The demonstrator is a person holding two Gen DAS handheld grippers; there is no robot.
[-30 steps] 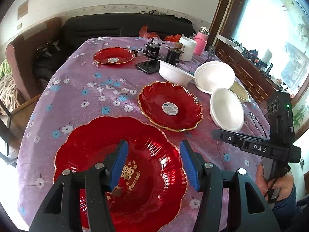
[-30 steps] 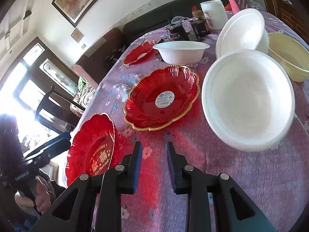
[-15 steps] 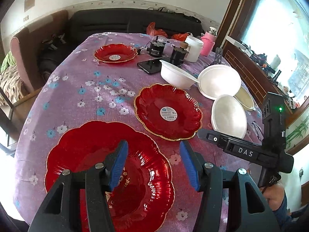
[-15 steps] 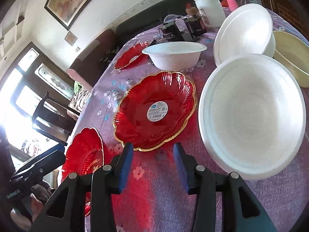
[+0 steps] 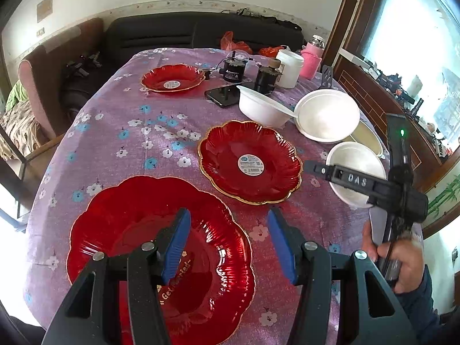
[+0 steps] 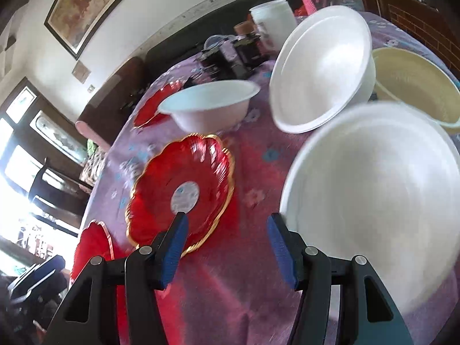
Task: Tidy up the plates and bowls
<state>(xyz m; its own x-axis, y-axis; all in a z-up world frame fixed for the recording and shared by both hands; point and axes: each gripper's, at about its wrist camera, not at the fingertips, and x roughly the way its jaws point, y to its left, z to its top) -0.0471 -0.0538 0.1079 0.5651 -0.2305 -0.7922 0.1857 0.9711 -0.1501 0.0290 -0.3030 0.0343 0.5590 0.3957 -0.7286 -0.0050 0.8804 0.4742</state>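
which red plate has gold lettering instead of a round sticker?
The largest red plate, nearest, under the left tongs. The middle and far red plates carry round stickers.

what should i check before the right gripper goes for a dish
1. right gripper empty, jaws opening: ok
2. left gripper open, holding nothing, over the large red plate: ok
3. nearest white bowl by the right finger, not between the jaws: not ok for a grip yet
4. middle red plate empty except its sticker: ok
5. which dish is the target: cannot tell
6. right view sharp enough to judge rim contact: not ok, blurred
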